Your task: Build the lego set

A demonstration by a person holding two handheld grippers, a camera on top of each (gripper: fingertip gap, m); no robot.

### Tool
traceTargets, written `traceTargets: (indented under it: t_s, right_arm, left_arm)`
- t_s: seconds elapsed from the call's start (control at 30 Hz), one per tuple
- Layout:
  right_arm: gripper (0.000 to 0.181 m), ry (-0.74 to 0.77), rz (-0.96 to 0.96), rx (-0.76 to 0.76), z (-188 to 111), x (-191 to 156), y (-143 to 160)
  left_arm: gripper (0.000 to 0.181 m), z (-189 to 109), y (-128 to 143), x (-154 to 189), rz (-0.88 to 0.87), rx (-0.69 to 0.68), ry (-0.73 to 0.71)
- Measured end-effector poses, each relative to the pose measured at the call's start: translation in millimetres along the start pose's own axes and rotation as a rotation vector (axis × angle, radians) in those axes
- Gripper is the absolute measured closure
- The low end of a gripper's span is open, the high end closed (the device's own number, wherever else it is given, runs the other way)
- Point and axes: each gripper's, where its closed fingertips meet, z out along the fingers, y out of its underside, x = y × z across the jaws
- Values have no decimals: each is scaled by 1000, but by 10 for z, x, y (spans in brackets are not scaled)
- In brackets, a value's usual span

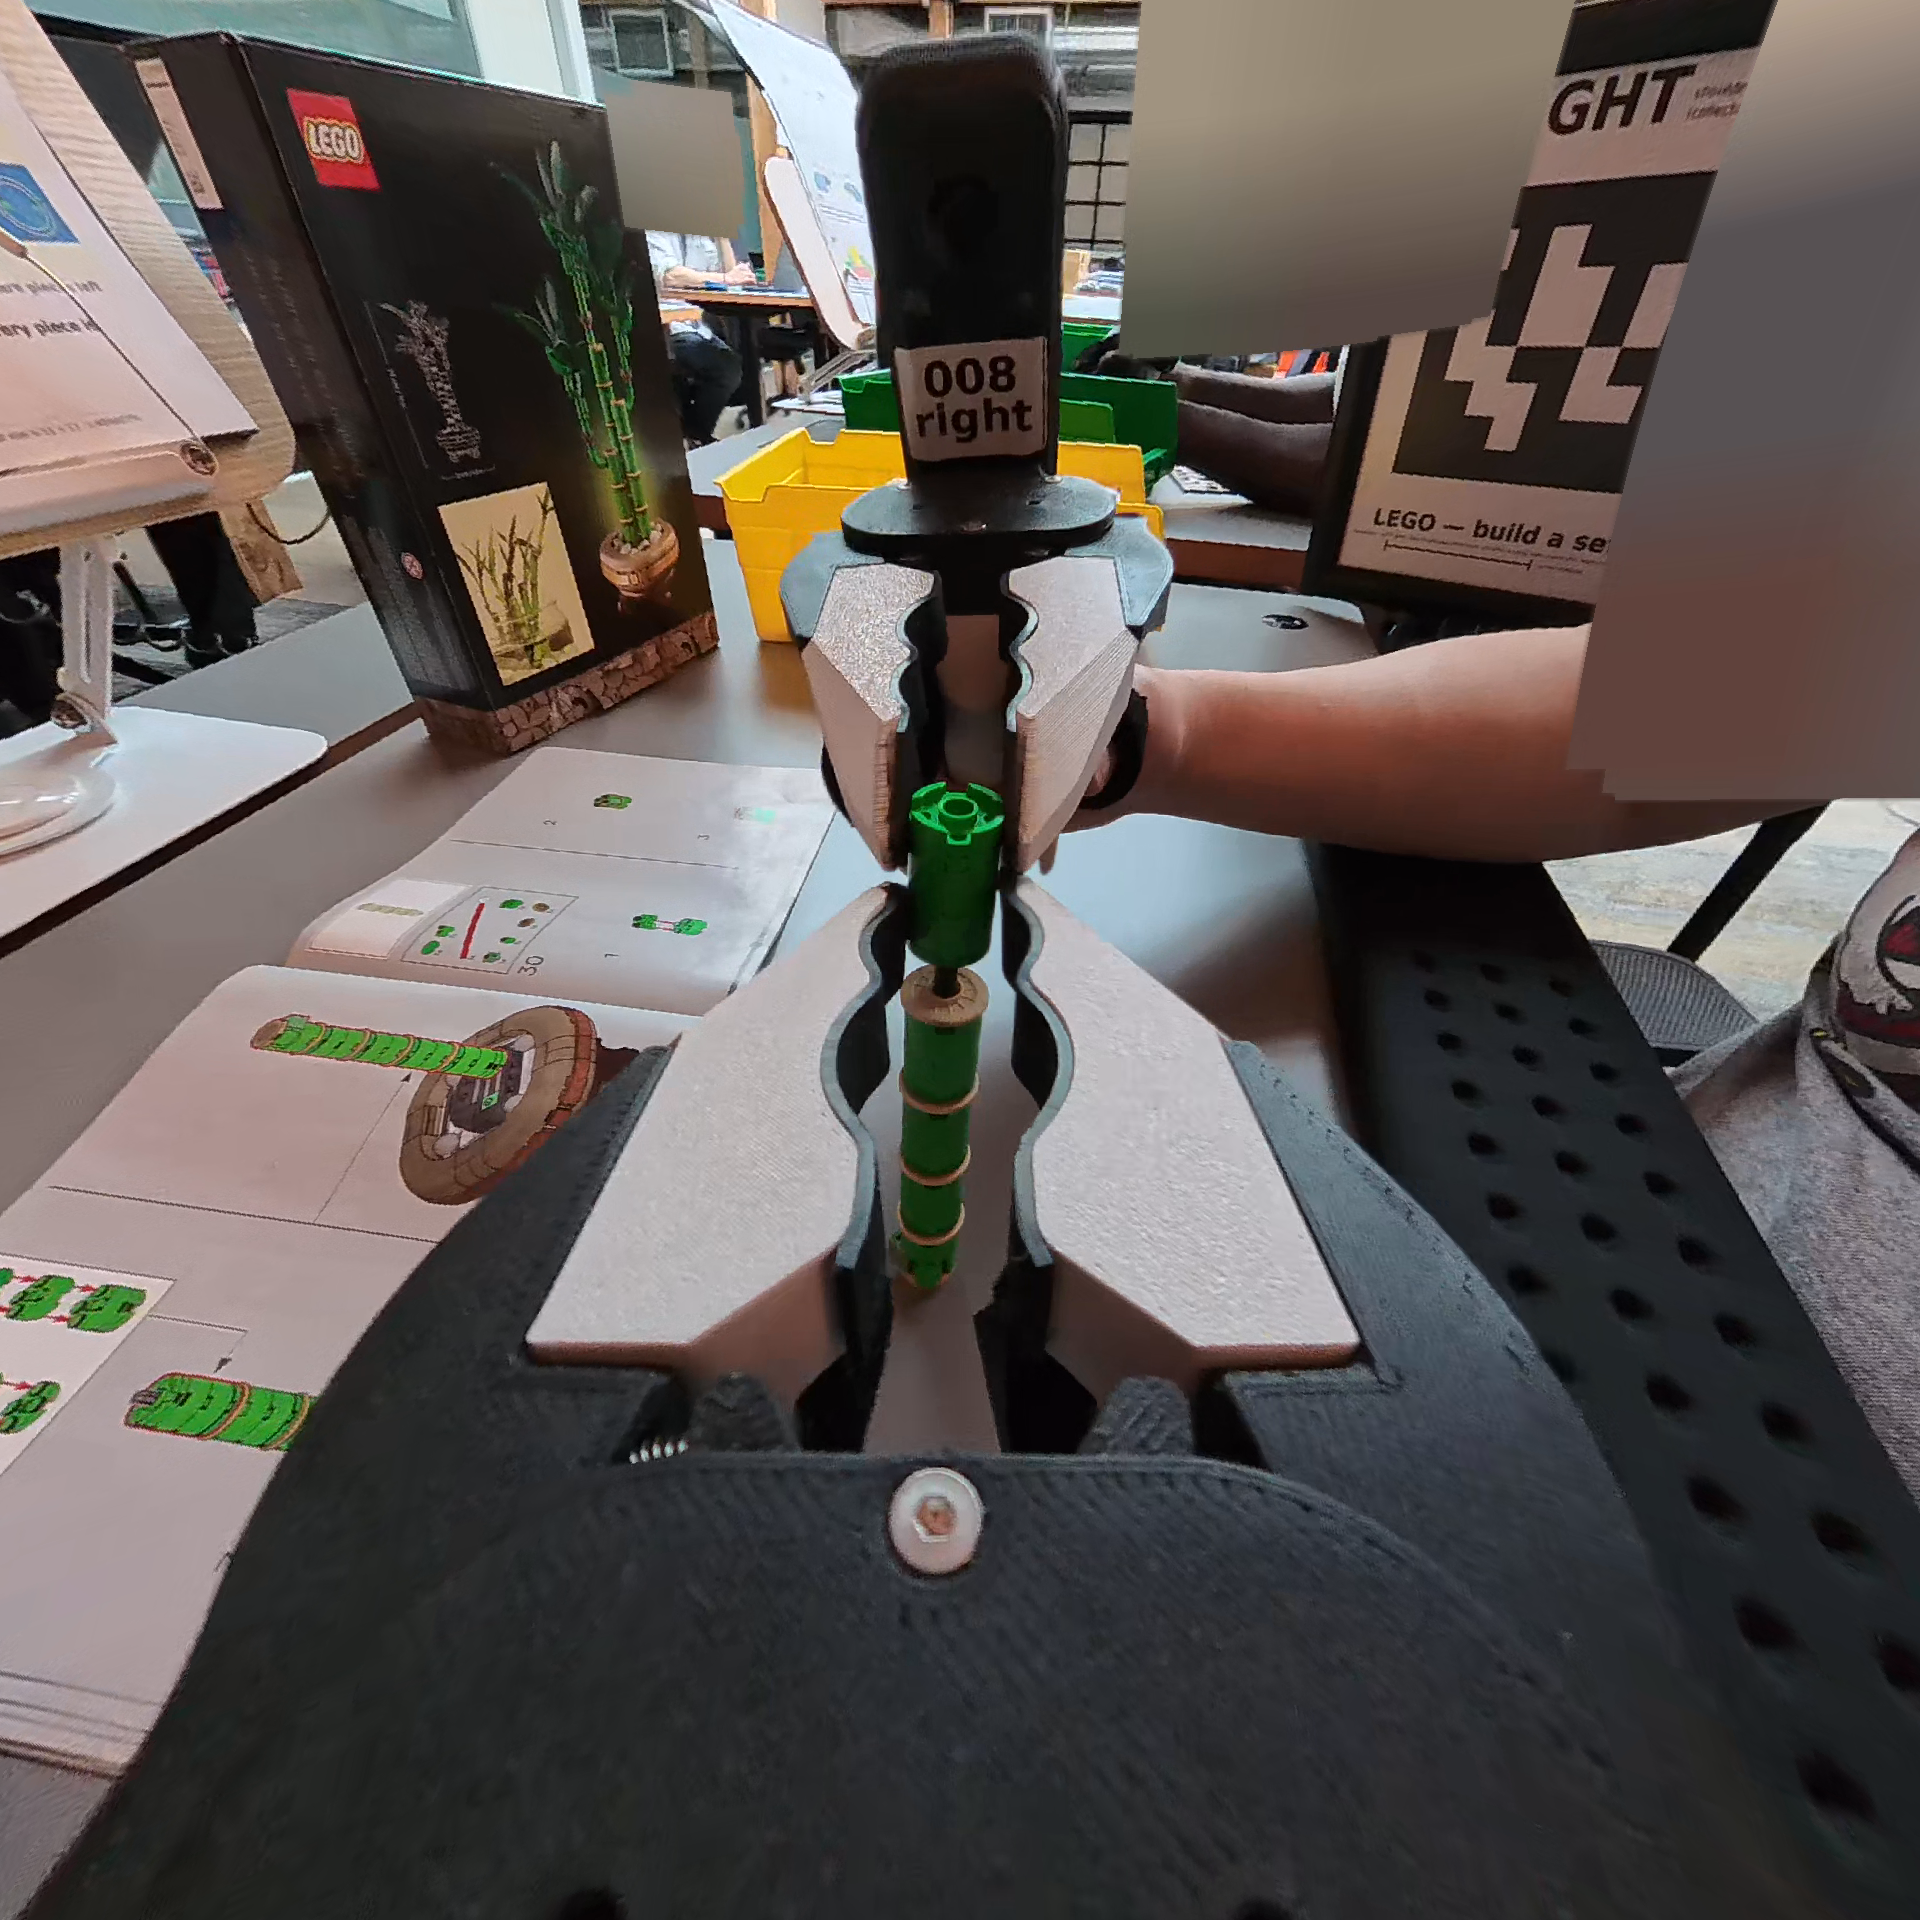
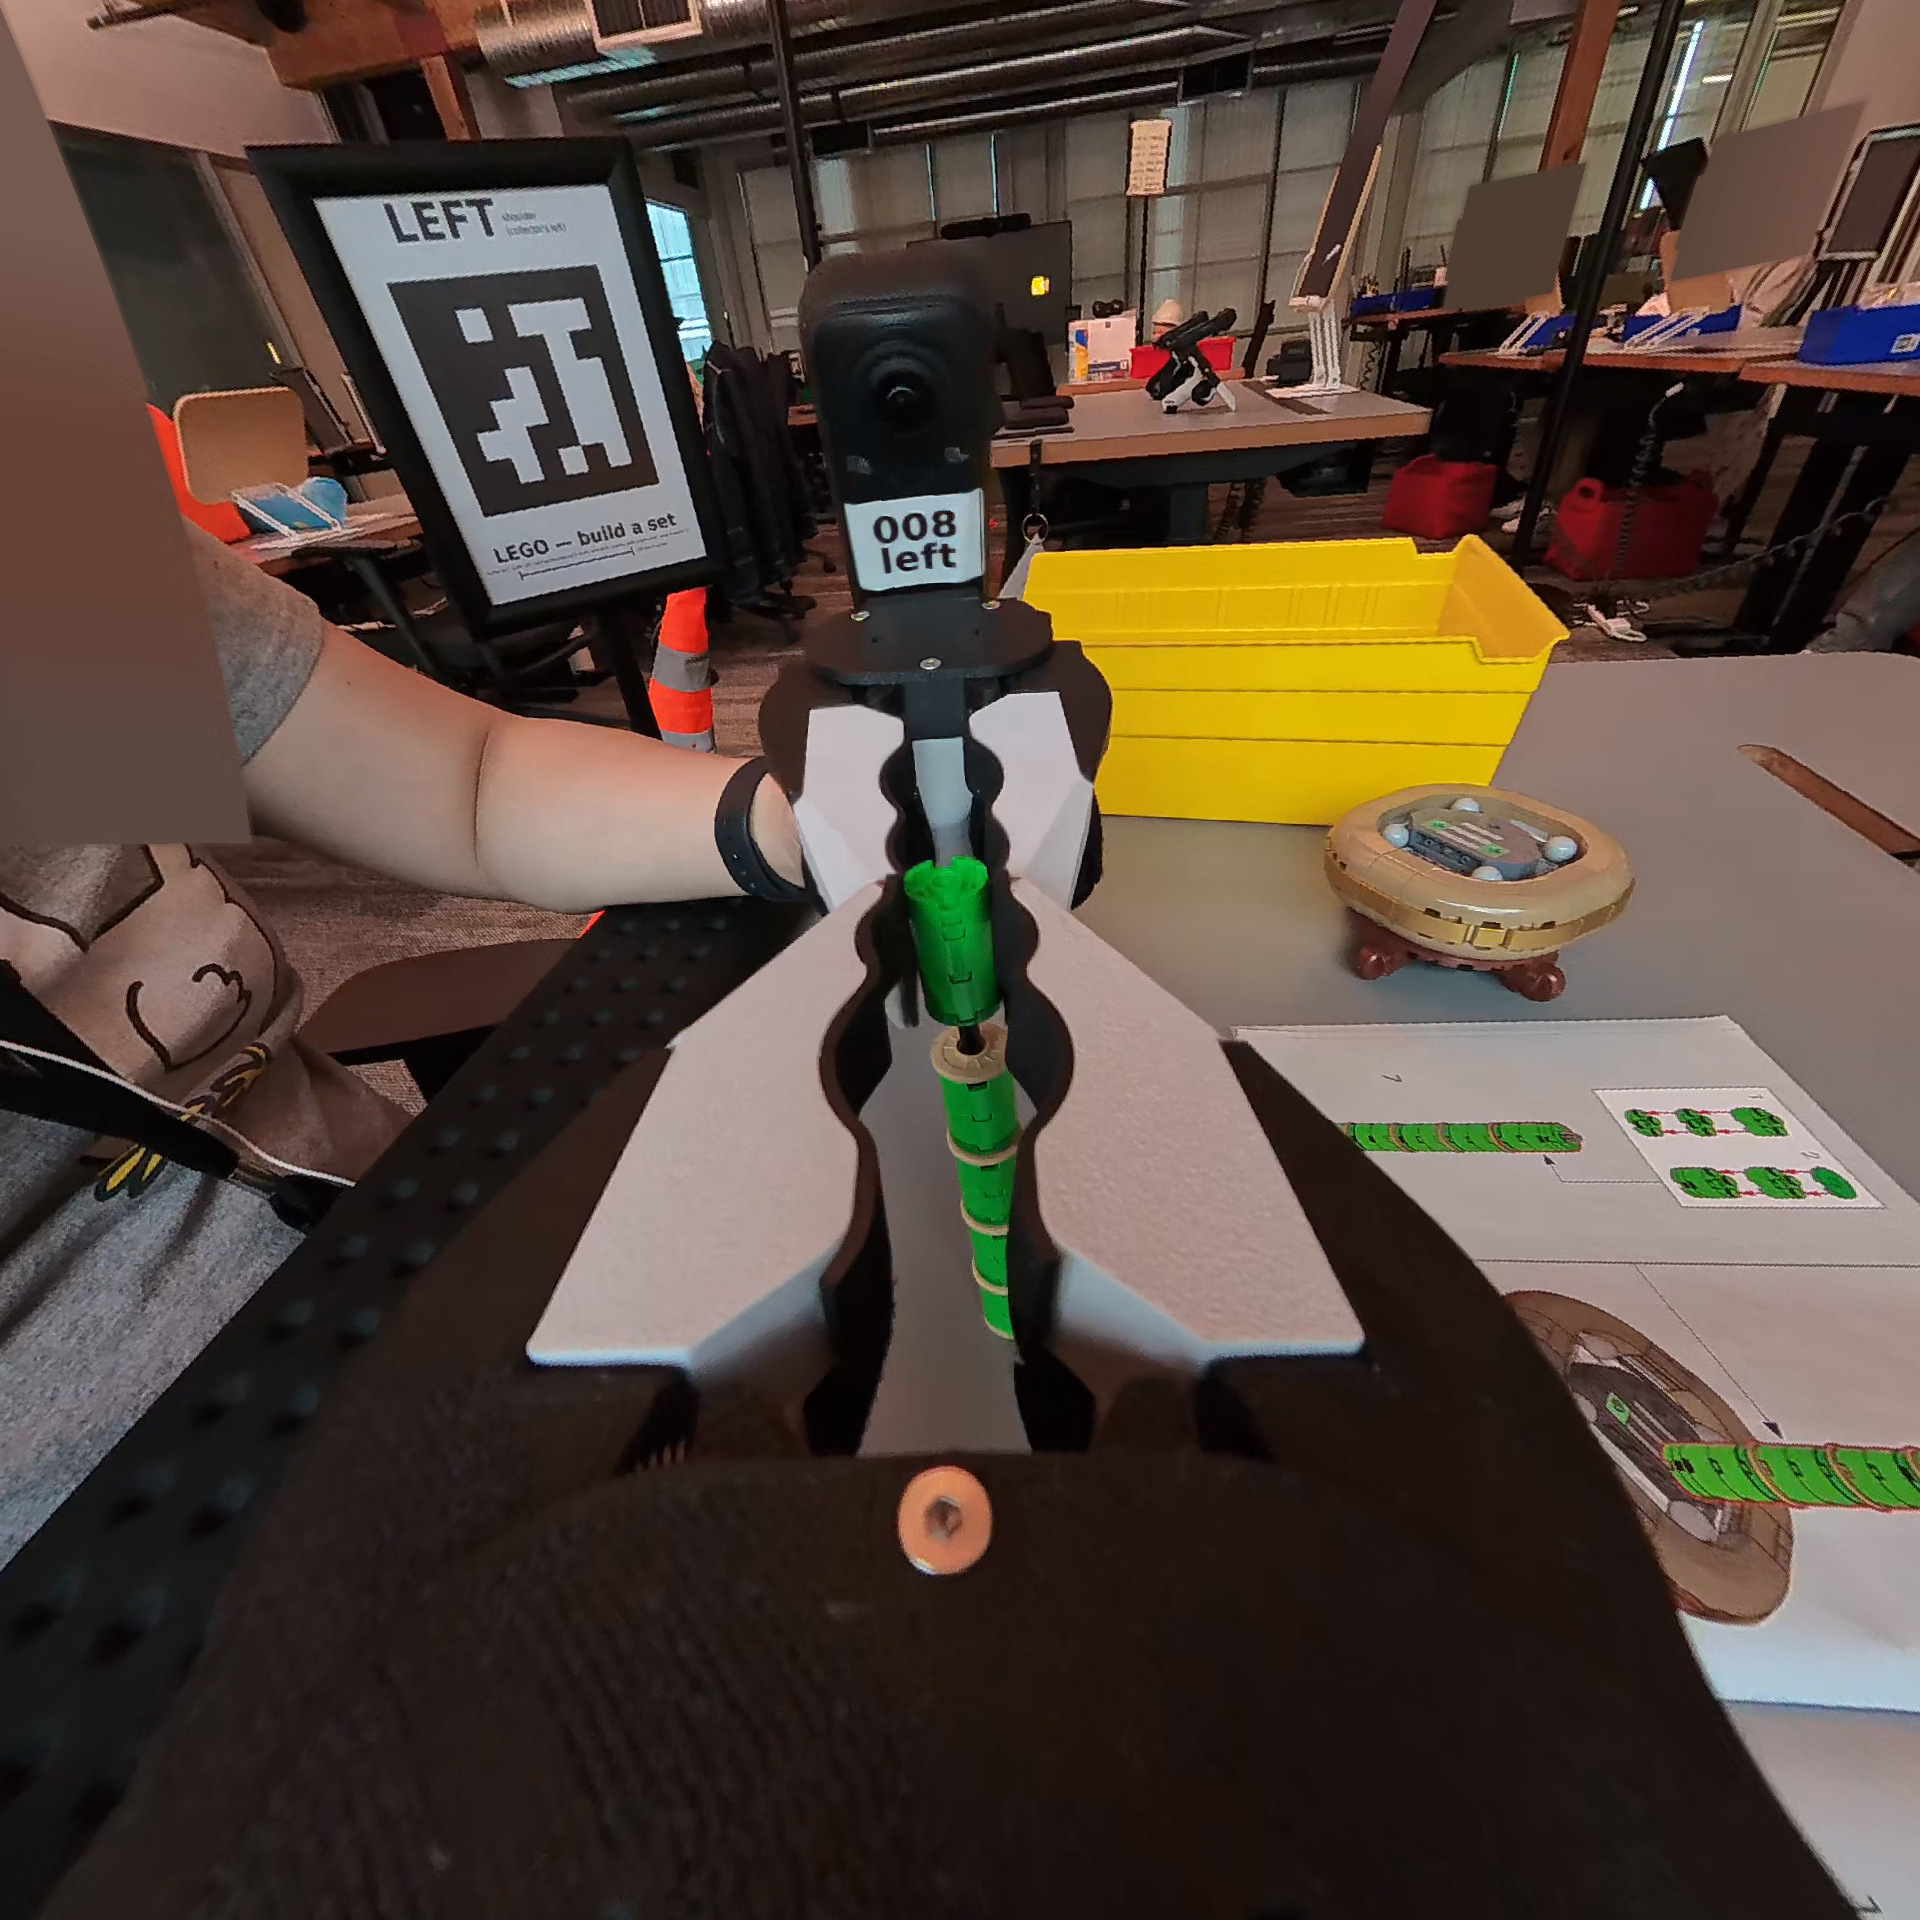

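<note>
While set box [image 1: 447,416] shows left, pot base [image 2: 1475,883] shows right.

Grey table [image 2: 1714,727] carries yellow bin [image 2: 1299,675], round tan base [image 2: 1475,894], open instruction booklet [image 2: 1558,1247], set box [image 1: 468,416].

A wide workshop lay behind: exposed ceiling ducts [image 2: 582,31], tall paned windows [image 2: 1226,208] letting in daylight, long work desks [image 2: 1195,426], grey carpet [image 2: 727,707] and wooden posts [image 2: 447,94].
</note>
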Motion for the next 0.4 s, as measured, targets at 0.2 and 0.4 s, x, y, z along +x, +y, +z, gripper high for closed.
traceTargets:
  t_s: [0.2, 0.4]
  right_arm:
    - [157, -15, -1, 15, -1, -19, -7]
    - [158, 2, 26, 13, 20, 13, -9]
  left_arm:
    - [166, 41, 22, 8, 35, -43, -18]
    - [166, 51, 24, 11, 46, -50, -18]
